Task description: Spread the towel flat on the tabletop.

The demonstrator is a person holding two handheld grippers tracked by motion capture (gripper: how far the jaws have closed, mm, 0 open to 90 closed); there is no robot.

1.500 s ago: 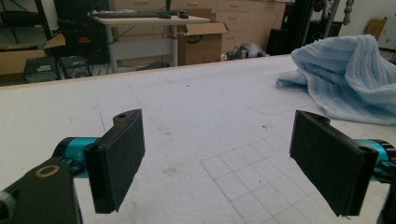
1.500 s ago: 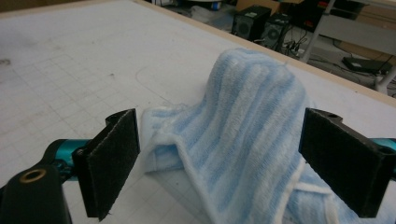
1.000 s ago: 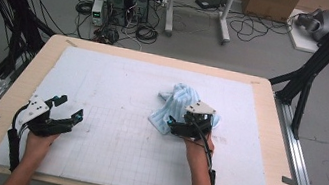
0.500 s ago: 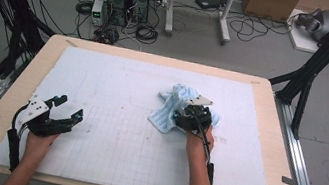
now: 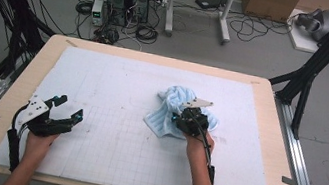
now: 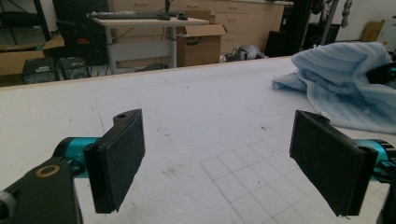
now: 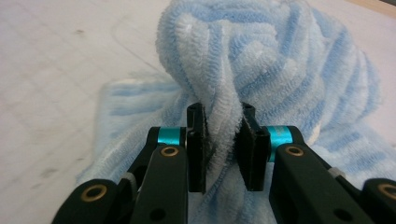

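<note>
Pale blue terry towel (image 5: 175, 110) lies crumpled right of centre on the white-padded desk (image 5: 103, 82). My right claw (image 7: 223, 147) has just been closing and now pinches a raised fold of it between its pads. My left claw (image 6: 219, 163) rests wide open near the desk's left edge, holding nothing. I judge a slow, straight lift best, so the thin fold doesn't slip free.

One blue towel (image 5: 170, 108), two grippers, one table (image 5: 106, 62).
</note>
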